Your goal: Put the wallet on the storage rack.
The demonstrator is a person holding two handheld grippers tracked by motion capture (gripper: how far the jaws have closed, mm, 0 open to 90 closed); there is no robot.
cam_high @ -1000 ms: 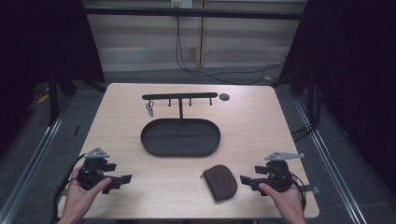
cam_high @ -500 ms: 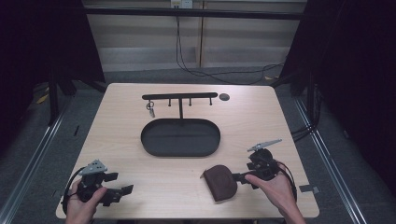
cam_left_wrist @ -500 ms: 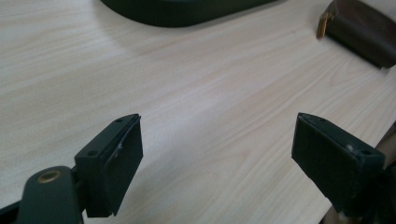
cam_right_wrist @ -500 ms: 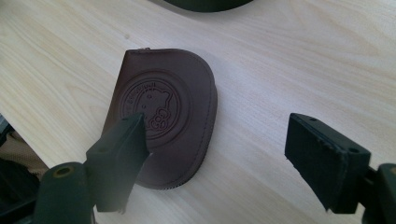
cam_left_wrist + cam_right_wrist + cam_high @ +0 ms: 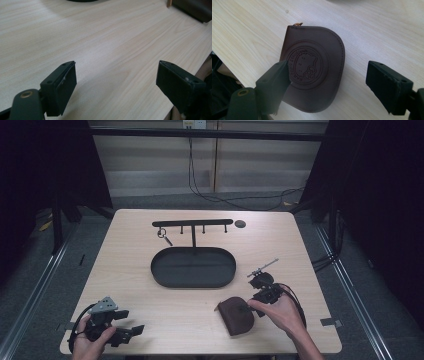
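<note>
Worktop (image 5: 150,270) carries a black tray (image 5: 194,267) at centre and a brown pouch (image 5: 236,315) near the front edge; the right tool (image 5: 325,82) hangs spread wide over the pouch, best lowered squarely before closing across its sides, while the left tool (image 5: 116,85) idles agape, well apart.

The brown pouch's (image 5: 312,75) near corner is hidden behind the left-hand jaw in the right gripper view. Its embossed lettering is too small to read. In the left gripper view, beyond the jaws, the picture's edge cuts the pouch off.
</note>
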